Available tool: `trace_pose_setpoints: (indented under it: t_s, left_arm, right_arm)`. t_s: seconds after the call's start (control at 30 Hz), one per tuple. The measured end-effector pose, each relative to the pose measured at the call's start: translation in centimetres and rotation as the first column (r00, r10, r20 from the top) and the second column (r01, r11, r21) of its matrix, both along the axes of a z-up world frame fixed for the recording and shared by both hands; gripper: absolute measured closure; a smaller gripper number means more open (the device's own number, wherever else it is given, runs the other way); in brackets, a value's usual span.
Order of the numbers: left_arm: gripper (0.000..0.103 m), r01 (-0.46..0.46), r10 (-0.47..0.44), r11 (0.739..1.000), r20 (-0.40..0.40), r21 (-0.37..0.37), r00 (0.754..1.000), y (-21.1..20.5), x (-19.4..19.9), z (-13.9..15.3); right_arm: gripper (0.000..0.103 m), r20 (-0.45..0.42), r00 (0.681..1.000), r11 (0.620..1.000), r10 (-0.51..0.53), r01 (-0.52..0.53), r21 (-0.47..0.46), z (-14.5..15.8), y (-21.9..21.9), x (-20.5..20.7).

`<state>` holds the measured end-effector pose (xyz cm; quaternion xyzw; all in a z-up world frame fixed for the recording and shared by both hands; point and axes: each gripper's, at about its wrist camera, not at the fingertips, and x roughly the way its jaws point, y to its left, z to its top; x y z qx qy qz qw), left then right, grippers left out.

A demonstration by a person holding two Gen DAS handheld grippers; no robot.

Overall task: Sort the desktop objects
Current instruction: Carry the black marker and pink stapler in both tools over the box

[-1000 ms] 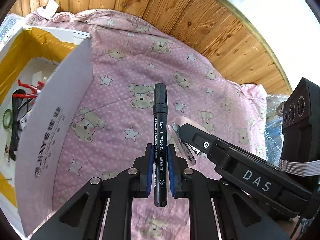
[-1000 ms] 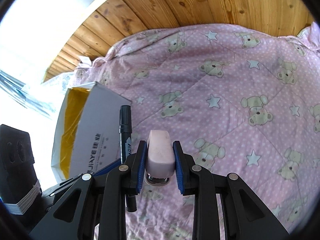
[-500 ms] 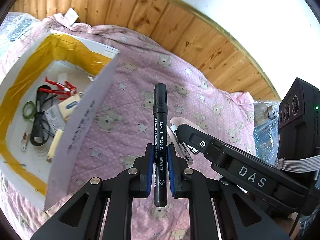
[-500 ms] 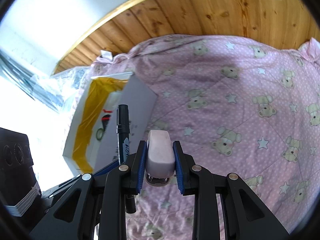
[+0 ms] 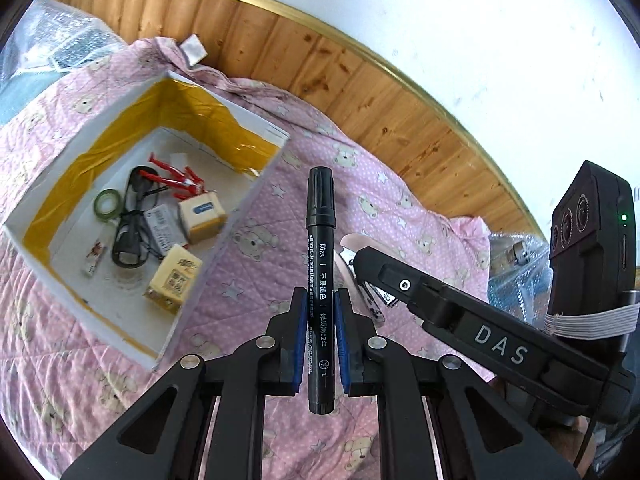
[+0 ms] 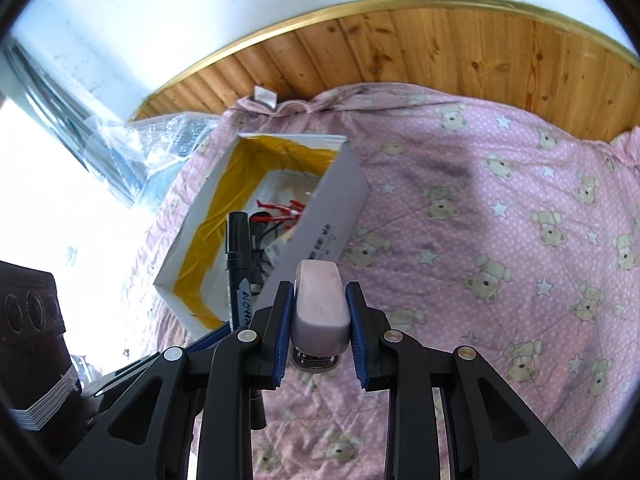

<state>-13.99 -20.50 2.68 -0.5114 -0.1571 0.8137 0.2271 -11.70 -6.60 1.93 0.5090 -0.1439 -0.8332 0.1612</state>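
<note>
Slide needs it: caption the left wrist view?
Left tongs grip a black marker pen beside an open white cardboard box on pink bedding.

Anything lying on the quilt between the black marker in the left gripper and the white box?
Nothing: in the left wrist view only bare pink bear-print quilt lies between the black marker and the yellow-taped white cardboard box.

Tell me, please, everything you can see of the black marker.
The marker is a slim black pen, plastic by its look, with a ribbed cap at its far end and white printed text along the barrel. The left gripper clamps it between blue pads at the lower barrel, so it points forward along the fingers, its butt end sticking out behind them. It hangs in the air above the pink quilt, just right of the open box. Only the pads touch it.
</note>
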Motion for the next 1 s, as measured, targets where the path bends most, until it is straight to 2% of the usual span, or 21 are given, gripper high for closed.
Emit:
trace_pose_setpoints:
  t_s: [0.3,0.57,0.73,1.0]
  left_arm:
    - [0.089,-0.071,0.071,0.997,-0.005,0.024,0.997,-5.0,1.0,0.6]
    - [0.089,-0.147,0.145,0.988,0.033,0.039,0.989,-9.6,0.7,-0.4]
    - [0.089,-0.176,0.175,0.984,0.024,0.041,0.984,-11.5,0.3,-0.2]
    - [0.089,-0.279,0.278,0.959,0.026,0.048,0.96,-16.6,-1.9,-0.5]
  right_arm:
    - [0.075,-0.015,0.999,0.999,0.047,-0.046,0.023,1.4,-3.7,0.8]
    - [0.075,-0.018,0.996,0.995,0.092,-0.091,0.037,1.9,-7.3,1.2]
    - [0.075,-0.019,0.992,0.992,0.121,-0.12,0.039,2.0,-9.5,0.9]
    - [0.075,-0.03,0.985,0.985,0.169,-0.167,0.046,2.4,-12.8,-0.3]
